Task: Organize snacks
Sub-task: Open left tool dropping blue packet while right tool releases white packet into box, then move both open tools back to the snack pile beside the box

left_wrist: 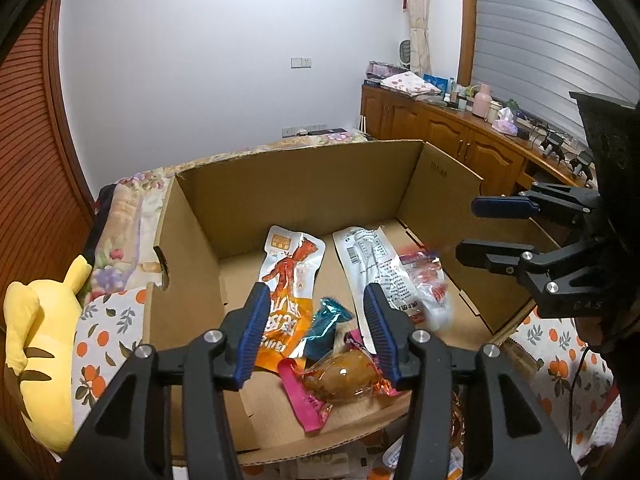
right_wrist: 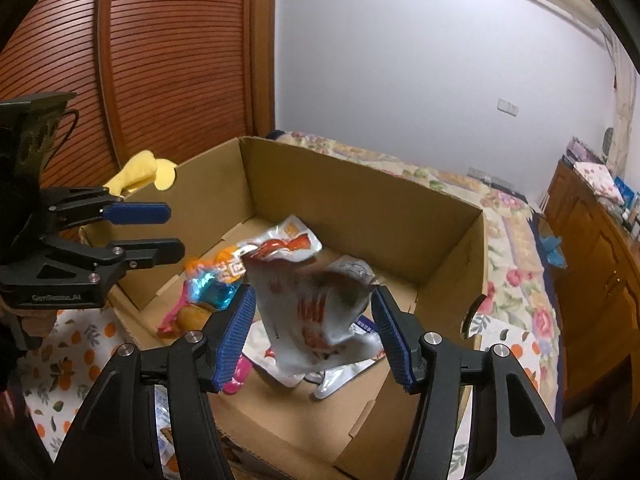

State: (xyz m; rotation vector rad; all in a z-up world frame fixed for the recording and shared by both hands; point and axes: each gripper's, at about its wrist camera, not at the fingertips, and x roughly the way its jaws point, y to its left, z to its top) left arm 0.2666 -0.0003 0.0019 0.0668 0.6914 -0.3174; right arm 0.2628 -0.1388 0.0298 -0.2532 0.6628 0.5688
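An open cardboard box (left_wrist: 300, 192) (right_wrist: 360, 204) lies on the bed with snacks on its floor: an orange packet (left_wrist: 288, 280), a long white packet (left_wrist: 372, 264), a teal wrapper (left_wrist: 326, 320) and a brown snack in clear wrap with pink ends (left_wrist: 340, 372). My left gripper (left_wrist: 316, 290) (right_wrist: 174, 232) hangs open over the teal wrapper and brown snack, its pads touching neither. My right gripper (right_wrist: 314, 294) (left_wrist: 466, 229) is open over the box's right side. A blurred red-and-white packet (right_wrist: 312, 312) (left_wrist: 426, 276) shows between and below its fingers, loose from the pads.
A yellow plush toy (left_wrist: 40, 352) (right_wrist: 144, 172) lies left of the box on an orange-print sheet (left_wrist: 108, 328). A wooden cabinet (left_wrist: 440, 128) with clutter on top runs along the right. A louvred wooden door (right_wrist: 160, 60) stands behind. More packets (left_wrist: 400, 456) lie outside the box's near edge.
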